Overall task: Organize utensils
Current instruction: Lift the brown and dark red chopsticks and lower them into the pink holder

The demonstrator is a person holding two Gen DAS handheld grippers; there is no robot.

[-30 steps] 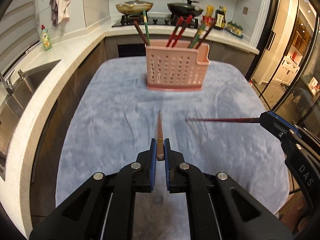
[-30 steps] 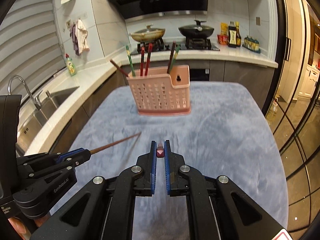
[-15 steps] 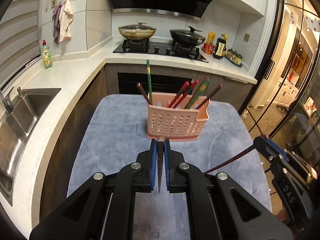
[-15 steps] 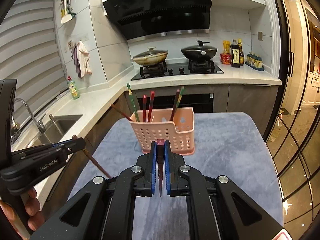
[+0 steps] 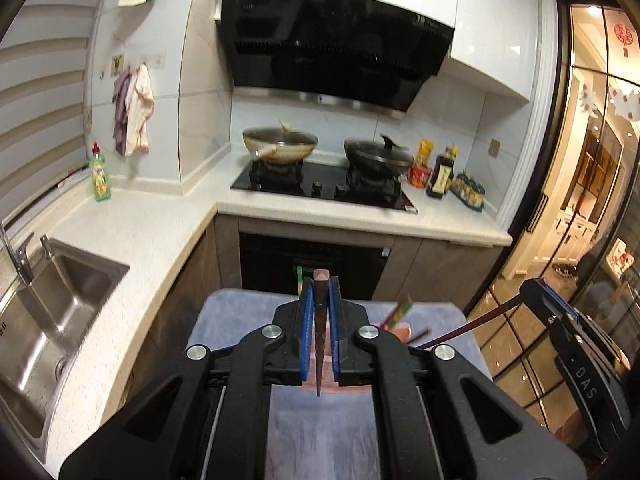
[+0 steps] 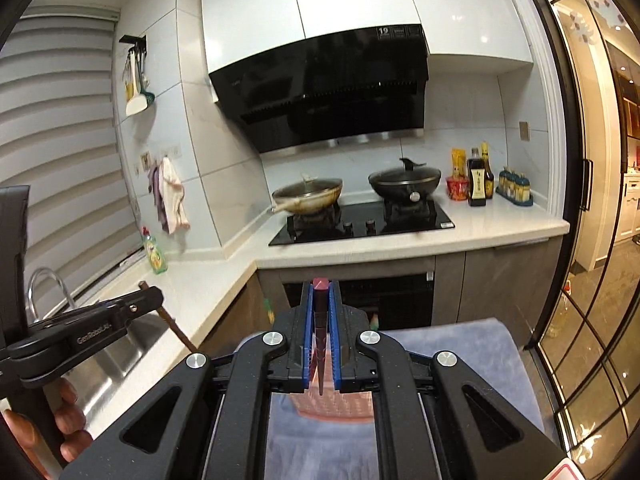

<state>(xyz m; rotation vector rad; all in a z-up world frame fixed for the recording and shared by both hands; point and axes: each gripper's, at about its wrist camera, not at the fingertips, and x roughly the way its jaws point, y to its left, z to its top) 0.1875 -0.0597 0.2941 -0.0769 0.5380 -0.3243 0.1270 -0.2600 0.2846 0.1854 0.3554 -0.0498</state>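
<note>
Left wrist view: the left tool (image 5: pixel 319 292) is clamped on a brown chopstick (image 5: pixel 319 344), which stands upright between the blue pads (image 5: pixel 306 332), blunt end at the top and thin tip pointing down past the pads. Below and behind the tool lies the grey cloth (image 5: pixel 236 320) over the worktop. The pink holder (image 5: pixel 402 330) is mostly hidden by the tool; only a bit of its rim shows, with the ends of a few chopsticks sticking out to the right. At the far right the right tool (image 5: pixel 536 292) grips a dark red chopstick (image 5: pixel 468 330) that slants down-left toward the holder. Behind are the sink (image 5: pixel 60 300), a green bottle (image 5: pixel 99 178), two pans on the hob (image 5: pixel 324 188) and the black hood (image 5: pixel 332 52).

Right wrist view: the right tool (image 6: pixel 321 296) is clamped on the red chopstick (image 6: pixel 320 344), held upright between its blue pads (image 6: pixel 307 336) with the tip down. Directly below the pads the pink holder (image 6: pixel 332 404) sits on the grey cloth (image 6: pixel 460 352), its perforated wall partly visible under the tool. At the left the left tool (image 6: pixel 150 296), held in a hand (image 6: pixel 60 420), is closed on the brown chopstick (image 6: pixel 176 328), which slants down-right over the sink edge (image 6: pixel 120 356). The hob (image 6: pixel 360 224) with two pans, sauce bottles (image 6: pixel 478 180) and the hood (image 6: pixel 328 88) are behind.
</note>
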